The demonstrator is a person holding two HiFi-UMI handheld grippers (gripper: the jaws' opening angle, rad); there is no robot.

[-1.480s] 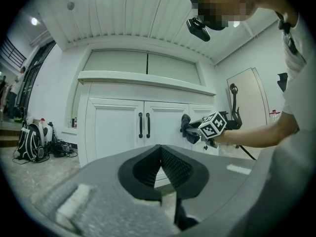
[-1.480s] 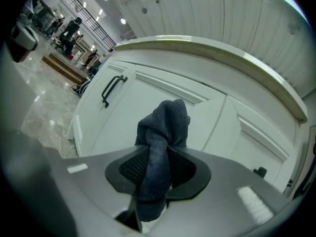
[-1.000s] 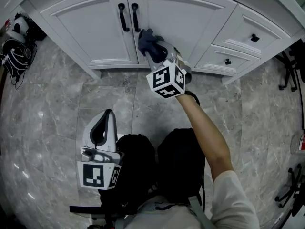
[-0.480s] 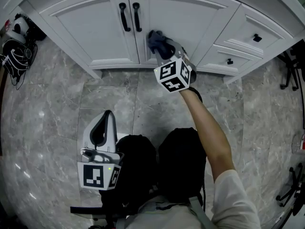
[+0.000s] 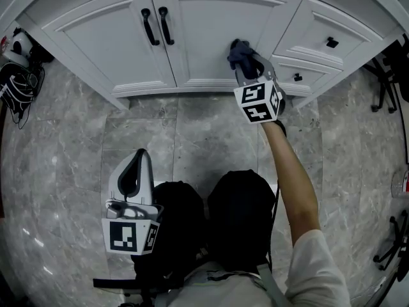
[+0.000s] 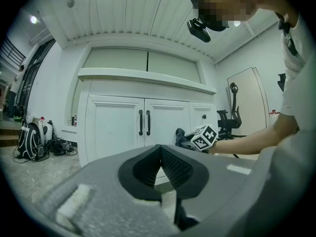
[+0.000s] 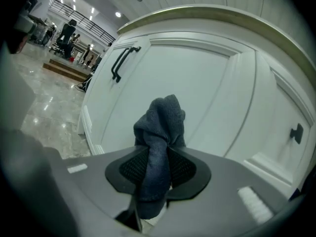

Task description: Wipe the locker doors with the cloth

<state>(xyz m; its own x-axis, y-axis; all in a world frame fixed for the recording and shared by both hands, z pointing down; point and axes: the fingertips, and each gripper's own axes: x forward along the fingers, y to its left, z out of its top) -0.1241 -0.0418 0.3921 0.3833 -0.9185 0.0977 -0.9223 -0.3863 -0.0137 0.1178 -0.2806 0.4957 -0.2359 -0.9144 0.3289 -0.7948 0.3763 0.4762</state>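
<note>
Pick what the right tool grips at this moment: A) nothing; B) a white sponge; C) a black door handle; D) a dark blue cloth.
D: in the right gripper view the dark blue cloth is pinched between the jaws of the right tool, with its bunched end pointing toward the white locker door.

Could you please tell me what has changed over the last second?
The right gripper, clamped on the dark cloth, slid rightward across the right door, away from the black handles toward the drawers. Its grip is unchanged. The left gripper stayed low, shut and empty.
</note>
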